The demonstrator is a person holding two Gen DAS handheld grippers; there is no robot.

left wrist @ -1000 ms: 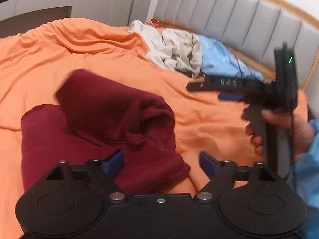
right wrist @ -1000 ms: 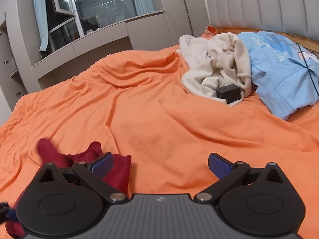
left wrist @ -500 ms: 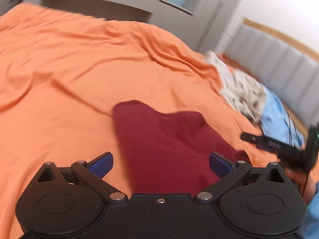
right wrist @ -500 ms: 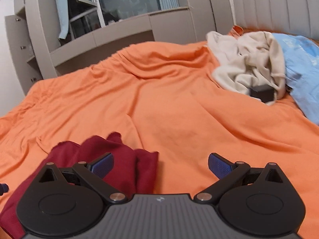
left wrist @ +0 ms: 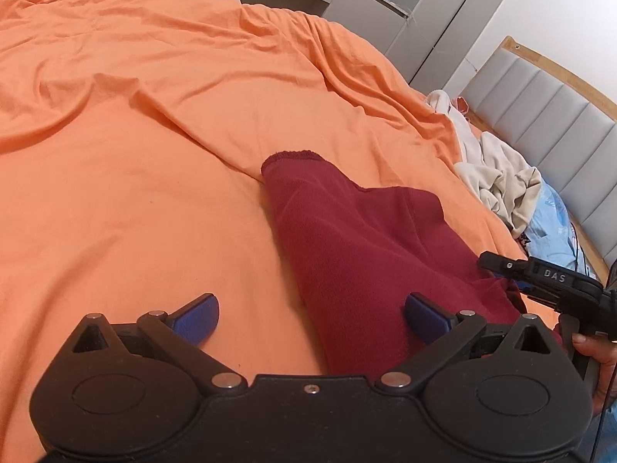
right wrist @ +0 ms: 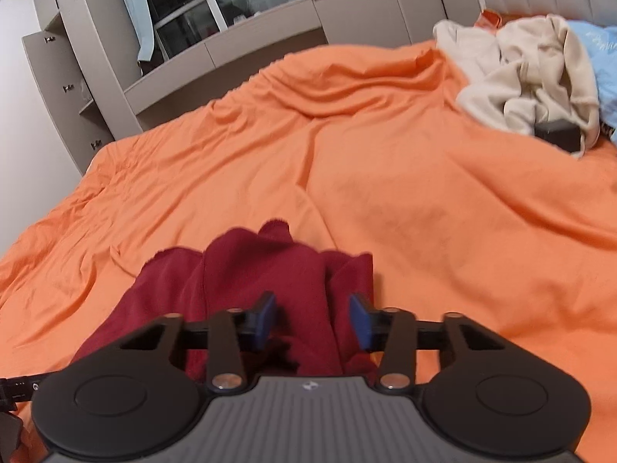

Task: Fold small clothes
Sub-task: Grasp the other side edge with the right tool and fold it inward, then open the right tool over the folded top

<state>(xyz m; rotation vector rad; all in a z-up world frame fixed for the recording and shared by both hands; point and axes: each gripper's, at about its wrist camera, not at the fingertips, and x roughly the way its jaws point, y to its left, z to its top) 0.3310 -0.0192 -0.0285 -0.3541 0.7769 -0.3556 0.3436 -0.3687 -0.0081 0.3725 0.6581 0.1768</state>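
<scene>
A dark red garment (left wrist: 358,239) lies rumpled on the orange bed sheet (left wrist: 135,162). My left gripper (left wrist: 312,320) hovers just over its near end, jaws wide open, one pad above the sheet and the other above the cloth. My right gripper (right wrist: 312,318) is low over the garment's (right wrist: 246,270) other end, and its jaws are closing with a raised fold of red cloth between the pads (right wrist: 266,314). The pads do not visibly pinch the fold. In the left wrist view the right gripper (left wrist: 501,270) reaches in from the right edge, held by a hand (left wrist: 590,351).
A beige garment (right wrist: 528,65) and a light blue one (right wrist: 605,58) are heaped near the padded headboard (left wrist: 540,115), with a small black box (right wrist: 559,133) beside them. Grey cabinets (right wrist: 239,54) and a window stand past the bed's far side.
The red garment went from a bunched heap to a flatter, stretched shape. My left gripper swung left and down over it. My right gripper came down onto the cloth and its jaws narrowed.
</scene>
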